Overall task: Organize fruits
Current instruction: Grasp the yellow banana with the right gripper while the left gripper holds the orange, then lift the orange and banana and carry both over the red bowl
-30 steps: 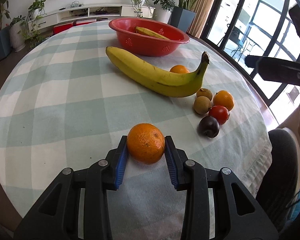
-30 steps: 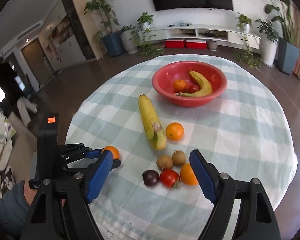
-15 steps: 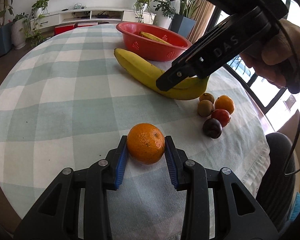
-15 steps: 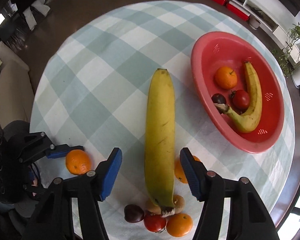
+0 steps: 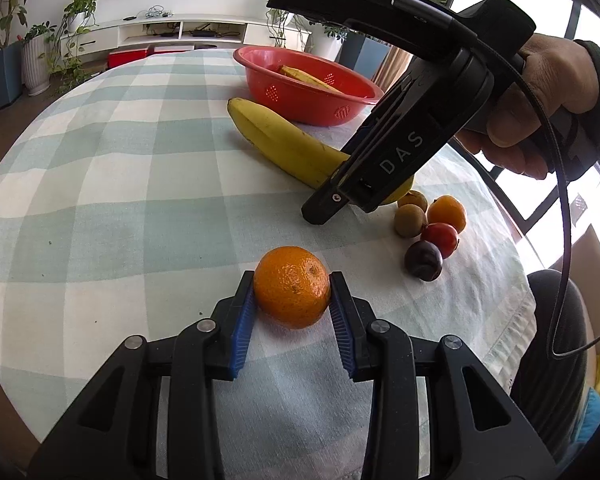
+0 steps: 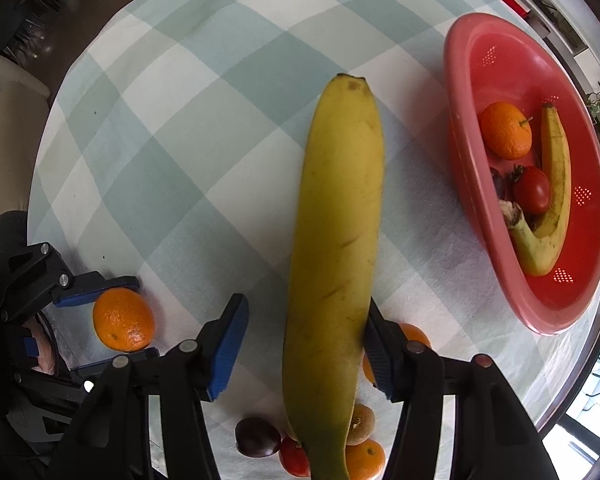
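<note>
My left gripper (image 5: 292,300) is shut on an orange (image 5: 292,286) resting on the checked tablecloth near the front edge; the right wrist view shows the same orange (image 6: 123,320) at lower left. A long yellow banana (image 6: 336,240) lies mid-table, pointing toward the red bowl (image 6: 500,80). My right gripper (image 6: 306,312) points straight down over the banana near its stem end, jaws closing. The right pad touches the peel; the left pad (image 6: 228,344) still stands apart. In the left wrist view its near finger (image 5: 328,204) stands in front of the banana (image 5: 284,140).
The red bowl (image 5: 308,96) holds an orange, a tomato, a banana and a dark fruit. A plum (image 5: 423,260), tomato (image 5: 440,236), kiwi (image 5: 410,220) and orange (image 5: 446,212) cluster by the banana's stem. A hand (image 5: 540,92) and cable hang at right, above the table edge.
The right gripper has swung in from the right, tipped downward and come down over the banana, its jaws narrowing around it. The left gripper still holds the orange in place.
</note>
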Demonstrator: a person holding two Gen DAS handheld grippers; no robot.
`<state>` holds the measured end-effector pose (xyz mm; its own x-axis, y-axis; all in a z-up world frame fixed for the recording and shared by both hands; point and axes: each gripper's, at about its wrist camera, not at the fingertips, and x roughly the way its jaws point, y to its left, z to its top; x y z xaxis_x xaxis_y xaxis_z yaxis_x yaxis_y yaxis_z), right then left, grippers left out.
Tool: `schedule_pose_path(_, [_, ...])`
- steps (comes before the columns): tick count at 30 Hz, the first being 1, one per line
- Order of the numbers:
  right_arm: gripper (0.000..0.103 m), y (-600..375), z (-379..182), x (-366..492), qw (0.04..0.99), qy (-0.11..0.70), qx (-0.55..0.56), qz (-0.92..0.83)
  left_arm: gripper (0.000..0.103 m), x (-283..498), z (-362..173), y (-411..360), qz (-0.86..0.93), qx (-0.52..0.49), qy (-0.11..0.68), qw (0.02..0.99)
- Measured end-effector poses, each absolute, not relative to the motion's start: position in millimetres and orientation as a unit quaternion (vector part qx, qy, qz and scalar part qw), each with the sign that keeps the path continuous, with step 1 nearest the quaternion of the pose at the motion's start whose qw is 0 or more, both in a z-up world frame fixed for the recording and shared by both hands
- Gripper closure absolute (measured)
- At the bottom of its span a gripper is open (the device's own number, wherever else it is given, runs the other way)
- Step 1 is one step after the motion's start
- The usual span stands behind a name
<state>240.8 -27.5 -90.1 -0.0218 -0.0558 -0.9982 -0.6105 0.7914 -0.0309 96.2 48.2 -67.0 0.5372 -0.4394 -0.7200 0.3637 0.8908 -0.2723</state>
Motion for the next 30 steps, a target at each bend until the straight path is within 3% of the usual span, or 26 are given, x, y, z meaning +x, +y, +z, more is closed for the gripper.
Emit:
schedule_pose_path(6, [0.039,-32,-93,256,0.643,0.712,-0.202,0.199,0.070,96,-67,48,-0.230,-0.046,0.423,0.875])
schedule_pose_path(13, [0.038,-21,-98,257,0.641,0.704,-0.235,0.196,0.070,97,-68,49,-0.231,-0.049,0.423,0.875])
schedule_pose_path(15, [0.044,-22,-94,256,0.644,0.701,-0.233,0.195,0.070,97,-67,49,-0.231,-0.050,0.423,0.875])
schedule_pose_path(17, [0.064,-32,-86,258,0.651,0.700,-0.226,0.187,0.070,96,-67,49,-0.231,-0.051,0.423,0.875])
schedule_pose_path(18, [0.067,-39,-83,262,0.652,0.702,-0.220,0.185,0.070,96,-67,49,-0.232,-0.051,0.423,0.875])
schedule_pose_path(30, [0.068,-38,-82,247,0.680,0.671,-0.231,0.185,0.070,97,-67,50,-0.232,-0.052,0.423,0.875])
